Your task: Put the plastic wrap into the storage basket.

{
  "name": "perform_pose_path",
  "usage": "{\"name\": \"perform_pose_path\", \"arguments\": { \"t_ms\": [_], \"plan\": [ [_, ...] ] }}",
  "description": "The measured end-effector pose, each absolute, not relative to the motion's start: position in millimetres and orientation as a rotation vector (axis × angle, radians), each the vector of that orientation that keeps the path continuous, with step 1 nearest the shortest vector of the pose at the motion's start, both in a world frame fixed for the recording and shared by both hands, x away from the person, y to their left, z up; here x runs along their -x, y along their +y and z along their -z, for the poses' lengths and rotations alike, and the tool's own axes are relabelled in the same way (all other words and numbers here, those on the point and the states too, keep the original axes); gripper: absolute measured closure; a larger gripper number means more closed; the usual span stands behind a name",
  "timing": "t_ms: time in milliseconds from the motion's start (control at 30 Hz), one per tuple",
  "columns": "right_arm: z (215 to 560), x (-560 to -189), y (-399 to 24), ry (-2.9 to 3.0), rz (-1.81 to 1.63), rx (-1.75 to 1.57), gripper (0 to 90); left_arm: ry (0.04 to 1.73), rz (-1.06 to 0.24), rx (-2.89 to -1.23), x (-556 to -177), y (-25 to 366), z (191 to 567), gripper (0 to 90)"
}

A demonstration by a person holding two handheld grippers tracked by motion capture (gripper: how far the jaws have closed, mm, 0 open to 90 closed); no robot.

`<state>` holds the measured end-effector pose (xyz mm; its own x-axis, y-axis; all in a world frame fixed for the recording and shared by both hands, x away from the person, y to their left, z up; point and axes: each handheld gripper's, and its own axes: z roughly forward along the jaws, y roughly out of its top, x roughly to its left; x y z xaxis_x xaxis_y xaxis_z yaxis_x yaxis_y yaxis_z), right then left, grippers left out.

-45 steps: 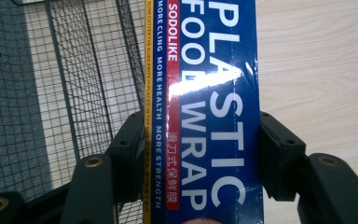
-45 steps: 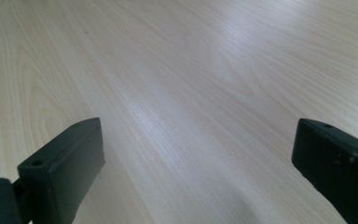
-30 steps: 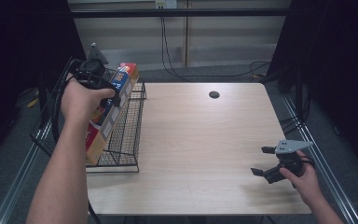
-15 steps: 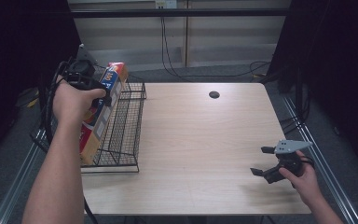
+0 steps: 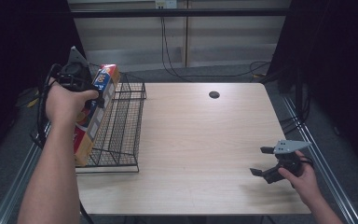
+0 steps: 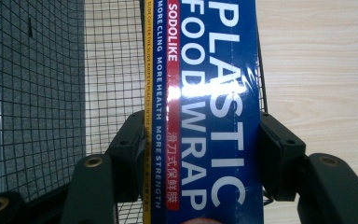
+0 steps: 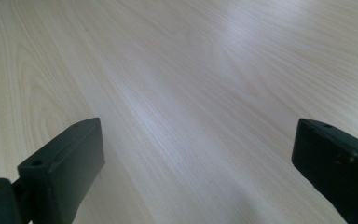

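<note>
— Two grippers are there; what does each one do?
— At the left of the high view, the left gripper (image 5: 95, 95) is clamped on the plastic wrap box (image 5: 93, 116), which stands tilted at the left edge of the wire basket (image 5: 121, 135). At the lower right, the right gripper (image 5: 263, 161) has its jaws wide apart over the table (image 5: 200, 140), holding nothing.

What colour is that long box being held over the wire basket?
Mostly dark blue with white lettering, the box shows best in the left gripper view.
</note>
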<state>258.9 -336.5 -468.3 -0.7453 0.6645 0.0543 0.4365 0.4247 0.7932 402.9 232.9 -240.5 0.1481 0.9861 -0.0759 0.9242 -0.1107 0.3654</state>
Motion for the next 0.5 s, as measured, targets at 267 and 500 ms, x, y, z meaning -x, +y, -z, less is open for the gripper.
{"name": "perform_pose_path", "arguments": {
  "t_ms": [267,500],
  "plan": [
    [468,-259,-336,2.411,-1.222,-0.961,2.2,1.861,-0.274,-2.098,-405,243,242,43.1],
    [469,-259,-336,2.408,-1.221,-0.958,2.2,1.874,-0.286,-2.089,-407,248,243,43.1]
  ]
}}
